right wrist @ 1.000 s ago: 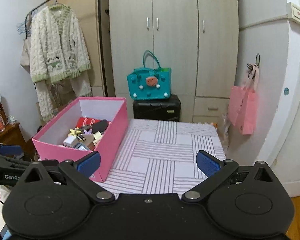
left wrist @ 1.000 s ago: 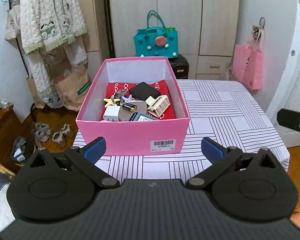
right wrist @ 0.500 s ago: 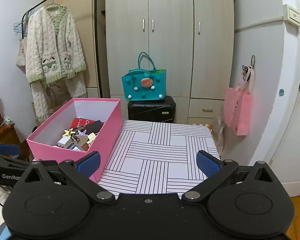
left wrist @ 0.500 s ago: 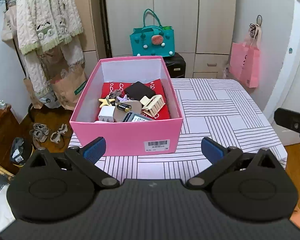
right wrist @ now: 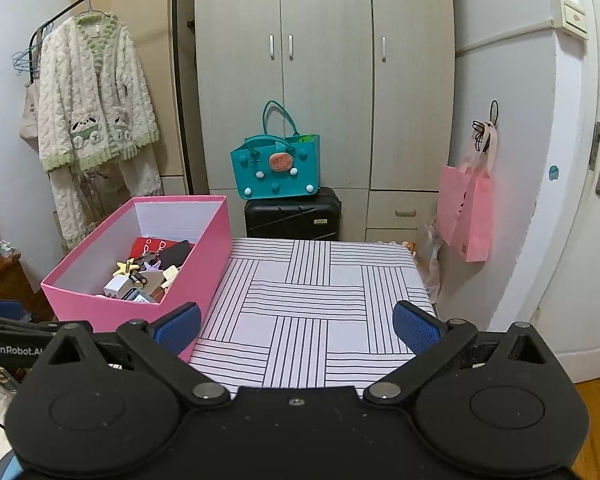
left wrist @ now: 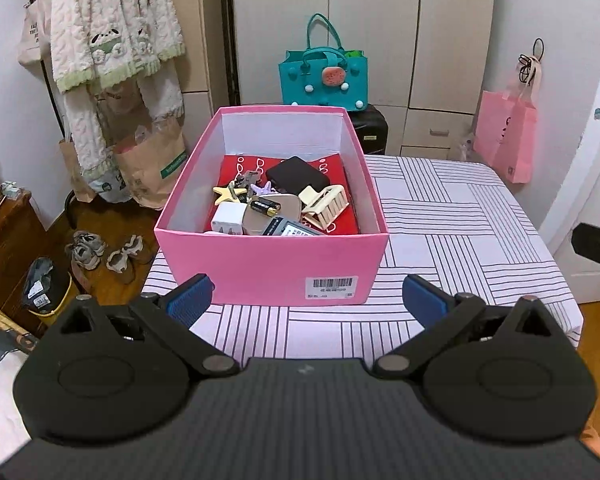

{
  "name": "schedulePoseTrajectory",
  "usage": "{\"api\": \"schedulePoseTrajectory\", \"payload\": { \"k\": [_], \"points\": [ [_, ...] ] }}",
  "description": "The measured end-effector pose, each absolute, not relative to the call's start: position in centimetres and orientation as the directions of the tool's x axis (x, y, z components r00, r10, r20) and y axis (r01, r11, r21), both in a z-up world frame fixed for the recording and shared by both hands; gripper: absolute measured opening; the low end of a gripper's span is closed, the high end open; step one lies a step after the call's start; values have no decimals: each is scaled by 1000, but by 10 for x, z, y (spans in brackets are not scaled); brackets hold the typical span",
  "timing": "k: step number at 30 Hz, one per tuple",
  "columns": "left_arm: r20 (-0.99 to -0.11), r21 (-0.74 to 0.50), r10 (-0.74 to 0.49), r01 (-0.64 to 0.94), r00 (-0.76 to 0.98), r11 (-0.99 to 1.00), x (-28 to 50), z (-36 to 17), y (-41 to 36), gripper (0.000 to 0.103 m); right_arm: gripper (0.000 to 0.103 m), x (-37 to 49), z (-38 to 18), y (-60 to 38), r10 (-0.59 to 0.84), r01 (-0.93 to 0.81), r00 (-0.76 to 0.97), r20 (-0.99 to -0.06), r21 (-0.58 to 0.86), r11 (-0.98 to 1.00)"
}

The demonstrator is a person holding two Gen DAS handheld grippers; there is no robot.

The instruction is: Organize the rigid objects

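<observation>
A pink box (left wrist: 268,264) stands on the left part of a striped table (left wrist: 452,220). It holds several small rigid items: a black wallet (left wrist: 298,176), a cream hair claw (left wrist: 325,205), a battery (left wrist: 265,207), a white charger (left wrist: 228,218) and a yellow star clip (left wrist: 229,193). My left gripper (left wrist: 306,300) is open and empty, just in front of the box. My right gripper (right wrist: 296,326) is open and empty above the table's near edge, right of the pink box (right wrist: 204,256).
Behind the table stand a wardrobe (right wrist: 324,92), a black suitcase (right wrist: 292,214) and a teal bag (right wrist: 278,168) on it. A pink bag (right wrist: 470,208) hangs at the right. A coat rack with a cardigan (left wrist: 112,28) and shoes (left wrist: 104,250) are left of the table.
Both grippers have drawn back and risen a little, so the box and table sit farther away. Both stay open and empty.
</observation>
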State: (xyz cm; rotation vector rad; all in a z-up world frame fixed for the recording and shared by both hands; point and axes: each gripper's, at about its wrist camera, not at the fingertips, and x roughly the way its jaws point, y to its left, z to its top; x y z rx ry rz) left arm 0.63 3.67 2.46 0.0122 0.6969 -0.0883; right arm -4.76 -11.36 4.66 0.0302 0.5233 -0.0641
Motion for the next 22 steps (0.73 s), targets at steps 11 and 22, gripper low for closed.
{"api": "schedulePoseTrajectory", "payload": {
  "k": [11,22],
  "points": [
    [-620,-22,-77,82,780,996,4,23,39,103,103,-48,46,-115,-51,65,866,-498,11,998],
    [-604,-9,-73,85,793,996,-1,24,37,103,103,-48,45,-112,-51,64,864,-501,8,998]
  ]
}}
